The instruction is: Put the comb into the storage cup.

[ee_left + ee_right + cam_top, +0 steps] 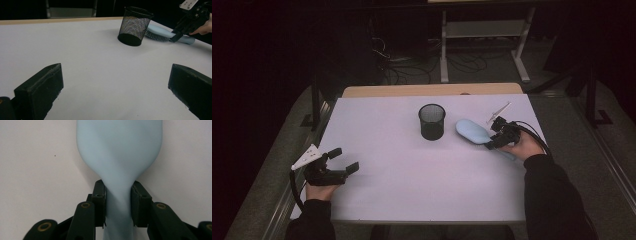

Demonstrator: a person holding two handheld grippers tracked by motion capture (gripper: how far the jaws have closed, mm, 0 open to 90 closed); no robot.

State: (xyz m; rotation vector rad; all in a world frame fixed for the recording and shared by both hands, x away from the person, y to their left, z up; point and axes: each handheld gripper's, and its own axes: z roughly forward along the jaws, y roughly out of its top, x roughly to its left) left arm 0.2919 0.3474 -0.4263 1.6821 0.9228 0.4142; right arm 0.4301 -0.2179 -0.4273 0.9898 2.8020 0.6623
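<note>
A pale blue hairbrush [474,132] lies bristles down on the white table [402,185], just right of a black mesh cup [432,121]. My right gripper [493,141] is shut on the brush's neck, where the head narrows into the handle; in the right gripper view both pads press the blue hairbrush [119,157] from either side. In the left gripper view the mesh cup [134,26] stands upright, the hairbrush [162,34] behind it with the right gripper [178,35] on it. My left gripper [343,161] is open near the table's front left, nothing between its jaws.
A wooden strip [432,90] runs along the table's far edge. Beyond it are a white frame stand [482,35] and cables on the dark floor. Bare tabletop spreads between the left gripper and the cup.
</note>
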